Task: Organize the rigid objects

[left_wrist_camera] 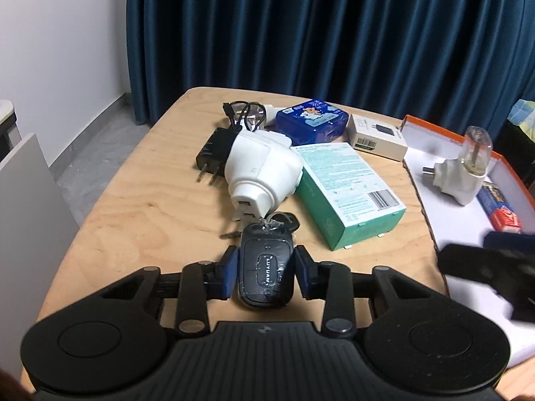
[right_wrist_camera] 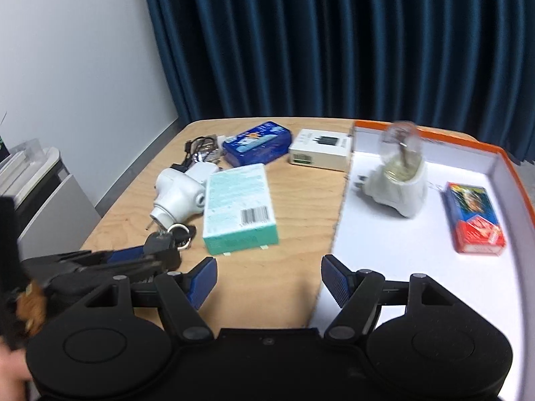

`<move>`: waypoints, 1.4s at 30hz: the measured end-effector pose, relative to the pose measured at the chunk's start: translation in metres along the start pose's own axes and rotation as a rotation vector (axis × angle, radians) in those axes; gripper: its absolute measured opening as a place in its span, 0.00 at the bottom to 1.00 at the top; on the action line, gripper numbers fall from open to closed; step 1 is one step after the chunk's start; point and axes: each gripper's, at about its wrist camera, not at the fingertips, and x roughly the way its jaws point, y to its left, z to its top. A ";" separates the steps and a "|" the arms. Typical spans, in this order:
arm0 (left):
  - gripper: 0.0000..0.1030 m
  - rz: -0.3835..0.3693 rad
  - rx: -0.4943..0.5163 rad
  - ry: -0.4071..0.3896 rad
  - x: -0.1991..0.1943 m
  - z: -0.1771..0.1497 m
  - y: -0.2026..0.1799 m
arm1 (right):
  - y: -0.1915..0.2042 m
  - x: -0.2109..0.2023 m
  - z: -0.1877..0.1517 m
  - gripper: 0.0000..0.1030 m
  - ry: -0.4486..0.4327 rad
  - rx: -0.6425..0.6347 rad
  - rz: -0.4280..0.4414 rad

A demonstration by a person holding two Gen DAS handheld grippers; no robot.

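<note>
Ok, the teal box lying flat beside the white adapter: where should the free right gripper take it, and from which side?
Grip the teal box across its two long sides, near the barcode end, coming down from above at the near side. It lies flat, and that end is clear, while the white adapter crowds its far left edge. The right gripper is open and empty; whether its jaws span that width is uncertain.

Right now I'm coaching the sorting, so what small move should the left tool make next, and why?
Probably lift the key fob straight up. The left tool is shut on it, its keys lie against the white adapter, and the orange-rimmed tray sits to the right.
</note>
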 end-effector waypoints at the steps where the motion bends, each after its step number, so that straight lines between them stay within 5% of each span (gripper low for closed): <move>1: 0.35 -0.006 0.000 -0.010 -0.005 0.000 0.002 | 0.002 0.004 0.003 0.79 0.002 -0.002 0.009; 12: 0.35 -0.025 -0.065 -0.091 -0.041 0.008 0.031 | 0.027 0.078 0.033 0.84 0.088 -0.024 0.011; 14: 0.35 -0.028 -0.078 -0.095 -0.040 0.009 0.034 | 0.031 0.091 0.035 0.93 0.109 -0.046 -0.007; 19: 0.35 -0.029 -0.096 -0.096 -0.036 0.008 0.038 | 0.035 0.120 0.038 0.91 0.155 -0.069 -0.052; 21: 0.35 -0.032 -0.103 -0.100 -0.036 0.008 0.039 | 0.031 0.123 0.037 0.83 0.161 -0.041 -0.047; 31: 0.35 -0.070 -0.043 -0.159 -0.064 0.015 0.018 | 0.005 0.015 0.019 0.82 -0.029 0.044 -0.065; 42: 0.35 -0.180 0.060 -0.246 -0.123 0.027 -0.055 | -0.062 -0.104 -0.019 0.82 -0.144 0.163 -0.167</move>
